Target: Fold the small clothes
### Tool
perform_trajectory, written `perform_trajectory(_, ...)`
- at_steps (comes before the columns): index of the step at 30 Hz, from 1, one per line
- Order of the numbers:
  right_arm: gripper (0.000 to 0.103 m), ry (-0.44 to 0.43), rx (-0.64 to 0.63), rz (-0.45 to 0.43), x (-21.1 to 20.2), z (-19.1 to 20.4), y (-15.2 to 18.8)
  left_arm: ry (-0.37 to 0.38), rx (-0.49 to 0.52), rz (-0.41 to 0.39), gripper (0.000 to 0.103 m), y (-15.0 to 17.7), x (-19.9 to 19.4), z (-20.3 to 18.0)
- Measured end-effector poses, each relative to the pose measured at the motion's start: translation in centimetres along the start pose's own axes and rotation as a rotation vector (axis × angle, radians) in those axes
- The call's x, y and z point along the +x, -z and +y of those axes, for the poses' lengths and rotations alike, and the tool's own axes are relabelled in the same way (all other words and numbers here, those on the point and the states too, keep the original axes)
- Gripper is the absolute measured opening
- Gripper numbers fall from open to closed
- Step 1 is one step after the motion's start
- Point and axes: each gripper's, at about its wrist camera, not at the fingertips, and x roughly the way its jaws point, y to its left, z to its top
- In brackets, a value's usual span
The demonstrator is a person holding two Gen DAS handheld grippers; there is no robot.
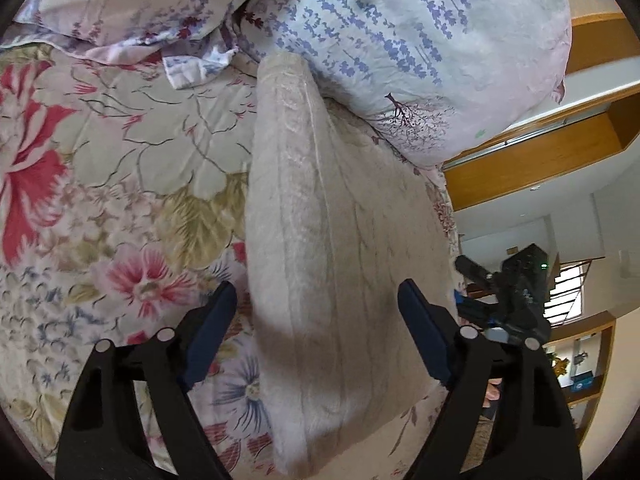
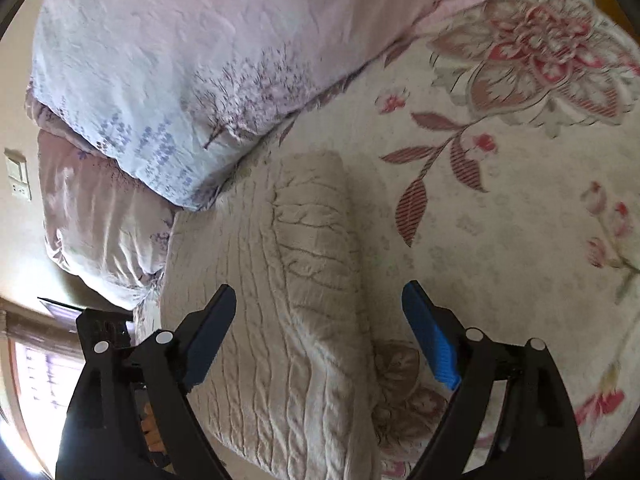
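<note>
A cream fuzzy garment (image 1: 336,240) lies folded into a long thick strip on the floral bedspread (image 1: 120,168). My left gripper (image 1: 318,304) is open and empty, its jaws standing either side of the garment's near part, just above it. In the right wrist view the same garment (image 2: 304,264) shows its ribbed knit, with a thicker folded layer on top. My right gripper (image 2: 320,304) is open and empty, straddling the garment's near end. The right gripper also shows in the left wrist view (image 1: 516,296) at the garment's right side.
Lavender-print pillows (image 1: 400,40) lie against the garment's far end, also in the right wrist view (image 2: 168,64). A second pillow (image 2: 100,216) lies by the wall. Wooden shelving (image 1: 532,160) stands beyond the bed edge on the right.
</note>
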Motion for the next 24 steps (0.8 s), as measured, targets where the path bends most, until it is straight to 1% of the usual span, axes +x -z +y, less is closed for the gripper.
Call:
perform_trajectory(1,0.087,-0.008,0.002,0.012,0.3,-0.1,-0.1,0.013,-0.005,0.002,0.079,-0.2,0.3,0.0)
perform_trajectory(5,0.086,-0.087,-0.02,0.046,0.9,0.1,0.2,0.059,-0.009,0.01,0.073,-0.6,1.3,0.0)
perform_trajectory(6,0.081,-0.109,-0.024,0.058,1.1,0.2,0.2,0.068,-0.01,0.016,0.072,-0.7,1.6,0.0)
perform_trajectory(7,0.081,-0.132,-0.025,0.079,1.4,0.3,0.3,0.075,-0.009,0.012,0.072,-0.7,1.8,-0.1)
perform_trajectory(8,0.081,-0.144,-0.035,0.072,1.4,0.4,0.4,0.078,-0.006,0.011,0.072,-0.7,1.9,-0.2)
perform_trajectory(9,0.076,-0.153,-0.04,0.072,1.5,0.5,0.4,0.084,-0.001,0.011,0.072,-0.7,2.1,-0.3)
perform_trajectory(10,0.07,-0.17,-0.037,0.079,1.7,0.4,0.4,0.086,-0.003,0.011,0.069,-0.7,2.2,-0.3)
perform_trajectory(11,0.069,-0.2,-0.015,0.072,1.8,0.0,0.6,0.089,-0.008,0.012,0.065,-0.8,2.3,-0.2)
perform_trajectory(12,0.064,-0.207,-0.006,0.068,1.7,-0.2,0.6,0.096,-0.019,0.017,0.063,-0.9,2.5,-0.1)
perform_trajectory(13,0.045,-0.213,0.001,0.061,1.5,-0.4,0.8,0.104,-0.028,0.021,0.055,-1.0,2.7,0.1)
perform_trajectory(14,0.038,-0.236,0.025,0.07,1.6,-0.7,1.0,0.108,-0.032,0.014,0.048,-0.9,2.6,0.2)
perform_trajectory(16,0.033,-0.256,0.041,0.05,1.6,-0.5,1.5,0.116,-0.01,-0.001,0.041,-0.6,2.0,0.1)
perform_trajectory(17,0.032,-0.259,0.02,0.023,1.1,0.0,1.9,0.118,-0.001,-0.006,0.039,-0.5,1.7,0.0)
perform_trajectory(20,0.03,-0.291,-0.03,-0.022,-0.2,2.1,3.0,0.126,0.037,-0.017,0.038,-0.1,0.2,-0.6)
perform_trajectory(24,0.029,-0.289,-0.109,-0.033,-0.7,5.9,4.4,0.121,0.097,-0.039,0.038,0.6,-3.0,-1.2)
